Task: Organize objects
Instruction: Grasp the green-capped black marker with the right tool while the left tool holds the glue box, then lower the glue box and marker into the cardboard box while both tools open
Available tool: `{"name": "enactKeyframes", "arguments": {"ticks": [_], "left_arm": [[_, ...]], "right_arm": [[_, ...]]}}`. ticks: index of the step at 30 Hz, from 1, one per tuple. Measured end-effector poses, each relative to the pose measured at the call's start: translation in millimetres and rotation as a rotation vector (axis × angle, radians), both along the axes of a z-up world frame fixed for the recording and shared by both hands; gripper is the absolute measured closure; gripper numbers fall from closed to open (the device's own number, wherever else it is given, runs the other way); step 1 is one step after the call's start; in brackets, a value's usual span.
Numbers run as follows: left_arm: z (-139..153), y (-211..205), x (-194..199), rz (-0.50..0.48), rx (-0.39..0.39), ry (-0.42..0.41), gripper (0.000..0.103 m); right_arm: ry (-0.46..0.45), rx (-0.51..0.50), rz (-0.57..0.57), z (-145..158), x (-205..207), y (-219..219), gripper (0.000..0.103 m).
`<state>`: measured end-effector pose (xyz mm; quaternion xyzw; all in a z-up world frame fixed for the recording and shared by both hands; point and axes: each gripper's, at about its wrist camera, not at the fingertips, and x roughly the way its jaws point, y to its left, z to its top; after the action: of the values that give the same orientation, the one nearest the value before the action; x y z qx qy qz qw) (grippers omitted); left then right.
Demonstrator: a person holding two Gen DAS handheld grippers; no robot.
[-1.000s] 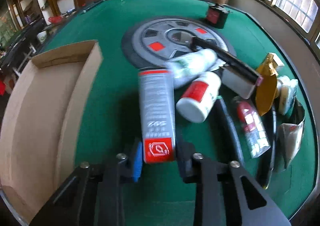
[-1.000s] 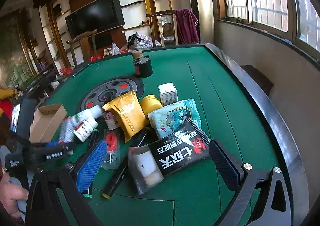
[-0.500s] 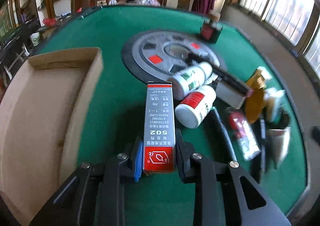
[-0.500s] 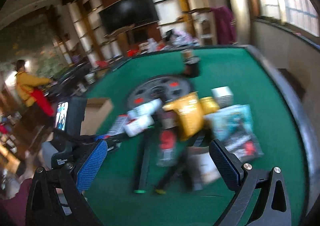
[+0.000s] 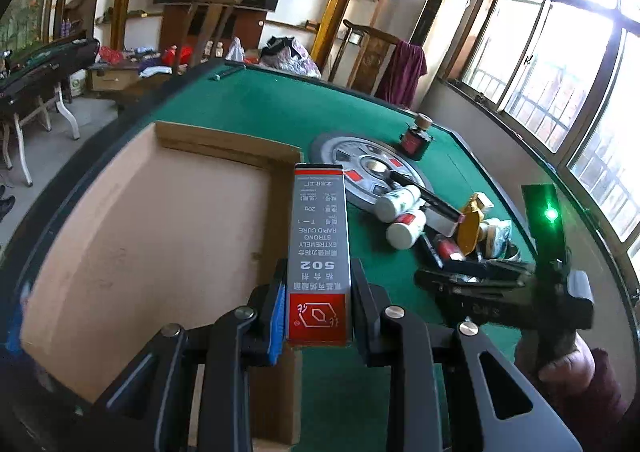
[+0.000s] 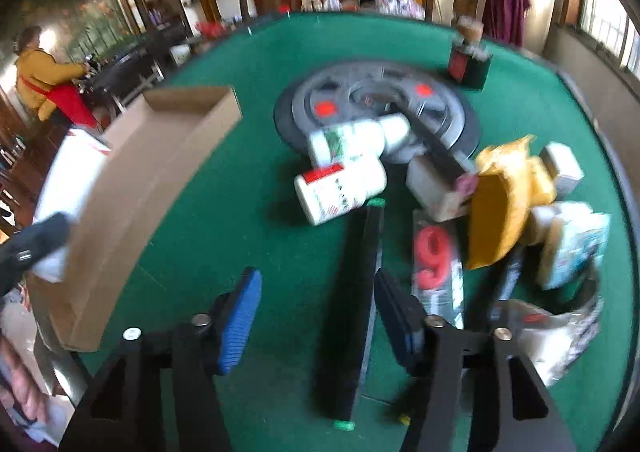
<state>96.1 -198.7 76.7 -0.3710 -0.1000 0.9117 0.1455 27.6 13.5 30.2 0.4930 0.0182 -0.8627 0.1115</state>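
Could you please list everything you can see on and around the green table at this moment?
Glue box: one, grey and red, held over the carton's right wall.
Carton: one, brown, open, table's left.
Bottles: two, white, lying mid-table.
Disc: one, grey and black, table's centre.
Long stick: one, black, between the right gripper's fingers.
Yellow pouch: one, in the right-hand pile.
Left gripper: shut on the glue box.
Right gripper: open.

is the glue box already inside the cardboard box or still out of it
Out. The glue box is clamped in the left gripper, held above the cardboard box's right wall, not resting inside.
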Motion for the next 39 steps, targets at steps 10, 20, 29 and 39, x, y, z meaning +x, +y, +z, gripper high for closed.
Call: {"name": "enactKeyframes", "arguments": {"ticks": [10,20,29,39], "left_arm": [[-12,-16,1,0.01,0.039,-0.003,0.076],[-3,-16,13,0.031,0.022,0.016,0.076],[13,-21,17,0.064,-0.008,0.071,0.076],[25,-62,-7,0.155,-0.073,0.105,0.076]], "right_arm": [[-0.031,0.024,-0.063,-20,-14,6,0.08],[0.01,-0.168,-0.135,4,11,30,0.086],[0.161,-0.251,-0.042,59,46,13,0.086],[0.242,-0.217,0.112,92,46,-52,0.086]]}}
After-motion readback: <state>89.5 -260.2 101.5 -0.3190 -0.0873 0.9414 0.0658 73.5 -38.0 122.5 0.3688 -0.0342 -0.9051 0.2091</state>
